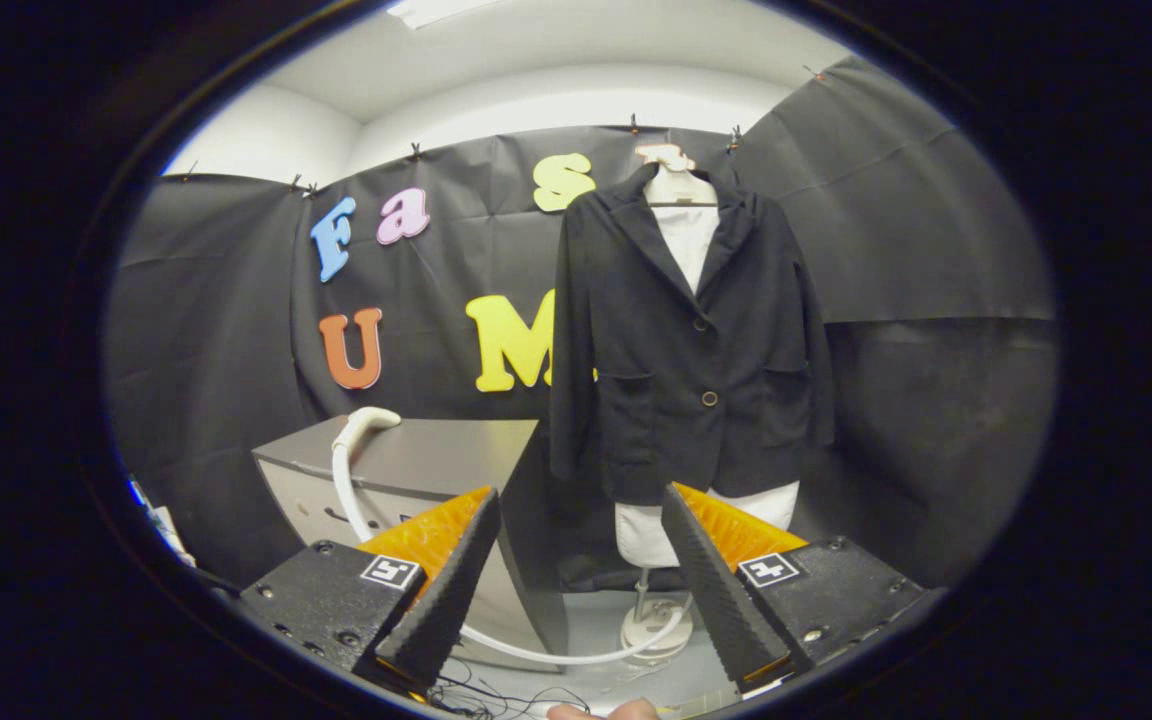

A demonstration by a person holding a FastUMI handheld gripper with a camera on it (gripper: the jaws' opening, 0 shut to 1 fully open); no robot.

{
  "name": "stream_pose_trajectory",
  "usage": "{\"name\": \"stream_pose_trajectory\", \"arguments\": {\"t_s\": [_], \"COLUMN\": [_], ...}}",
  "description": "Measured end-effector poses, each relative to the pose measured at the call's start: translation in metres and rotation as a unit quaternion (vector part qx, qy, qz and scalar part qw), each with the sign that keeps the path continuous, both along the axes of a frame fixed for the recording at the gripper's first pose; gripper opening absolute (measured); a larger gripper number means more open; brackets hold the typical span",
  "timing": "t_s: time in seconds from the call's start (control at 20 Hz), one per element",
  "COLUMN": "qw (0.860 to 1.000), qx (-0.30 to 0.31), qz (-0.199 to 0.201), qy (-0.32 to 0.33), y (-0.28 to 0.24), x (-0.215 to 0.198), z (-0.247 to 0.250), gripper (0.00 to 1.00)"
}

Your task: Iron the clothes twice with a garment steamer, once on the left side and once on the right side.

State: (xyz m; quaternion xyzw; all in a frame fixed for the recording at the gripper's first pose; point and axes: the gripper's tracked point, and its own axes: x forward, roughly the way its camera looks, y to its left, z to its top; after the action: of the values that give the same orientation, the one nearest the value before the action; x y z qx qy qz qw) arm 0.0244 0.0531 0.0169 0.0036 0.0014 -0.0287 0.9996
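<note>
The gripper [576, 570] hangs with its fingers spread wide apart and gripping nothing. Well beyond them, a black jacket [686, 340] hangs buttoned on a white dress form [681, 525] against the booth's dark wall. On a grey table [436, 460] left of the jacket lies the garment steamer's white head [364, 425], its hose [536, 652] trailing down to the floor toward the form's round base [654, 630].
</note>
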Motion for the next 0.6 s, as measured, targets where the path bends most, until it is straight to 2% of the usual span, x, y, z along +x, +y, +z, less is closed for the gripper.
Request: {"name": "stream_pose_trajectory", "arguments": {"t_s": [0.25, 0.6], "qw": [0.999, 0.990], "qx": [0.008, 0.008], "qz": [0.027, 0.136], "qy": [-0.022, -0.026], "y": [0.062, 0.165], "x": [0.022, 0.061], "z": [0.032, 0.079], "gripper": [1.00, 1.00]}}
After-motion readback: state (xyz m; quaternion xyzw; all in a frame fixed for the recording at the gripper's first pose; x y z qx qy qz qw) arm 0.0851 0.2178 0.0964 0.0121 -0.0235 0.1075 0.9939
